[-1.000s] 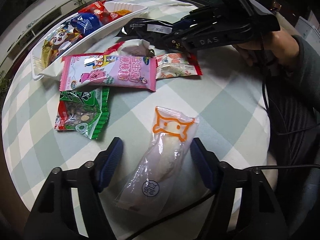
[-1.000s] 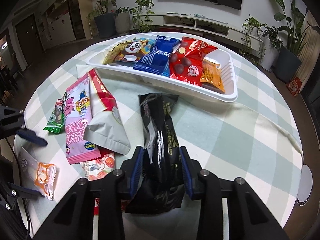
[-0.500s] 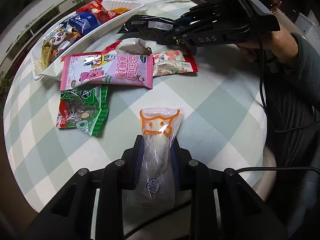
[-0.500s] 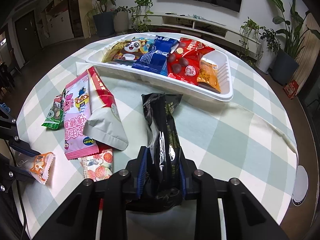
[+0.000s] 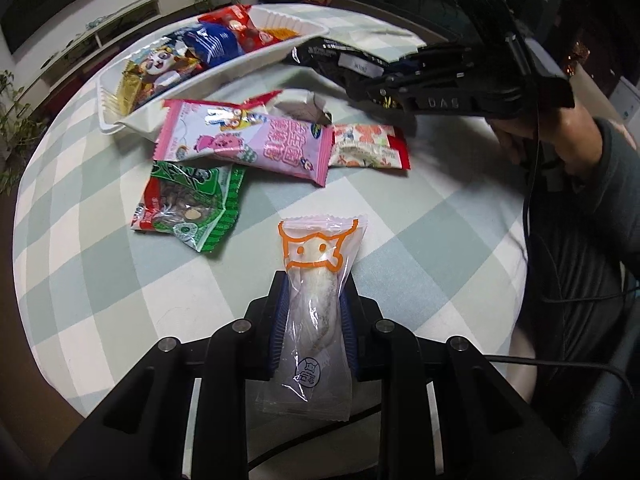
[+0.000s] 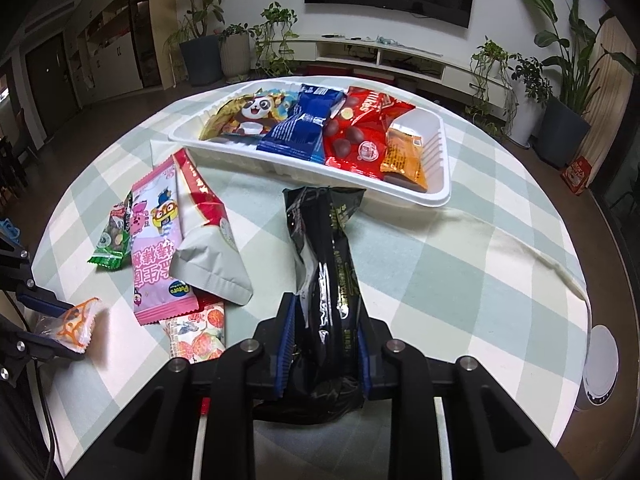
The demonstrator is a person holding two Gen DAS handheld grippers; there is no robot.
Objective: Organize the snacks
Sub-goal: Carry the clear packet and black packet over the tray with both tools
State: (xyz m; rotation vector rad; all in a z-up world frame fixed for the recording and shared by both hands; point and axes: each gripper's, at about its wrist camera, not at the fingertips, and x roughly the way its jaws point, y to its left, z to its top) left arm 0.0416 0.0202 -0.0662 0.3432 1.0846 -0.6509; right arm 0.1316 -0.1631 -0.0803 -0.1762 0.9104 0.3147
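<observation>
My left gripper [image 5: 314, 312] is shut on a clear packet [image 5: 320, 248] with an orange drawing and a pale snack inside. The packet's far end sticks out past the fingertips over the checked tablecloth. My right gripper [image 6: 325, 320] is shut on a long black packet [image 6: 324, 240] that points toward the white tray [image 6: 436, 184]. The tray holds a panda packet, a blue one, a red one and an orange one. In the left wrist view the right gripper [image 5: 384, 88] and the black packet [image 5: 332, 56] hang beside the tray [image 5: 224, 76].
Loose on the cloth lie a pink packet [image 5: 244, 140], a green packet [image 5: 188, 204], a flowery red-edged packet [image 5: 368, 148] and a grey-white pouch [image 6: 208, 248]. A person's hand and sleeve [image 5: 580, 148] hold the right gripper. Plants and a low cabinet stand beyond the round table.
The left jaws, open around the clear packet a second ago, have closed on it. The right jaws have tightened on the black packet. Both hands have stayed nearly in place.
</observation>
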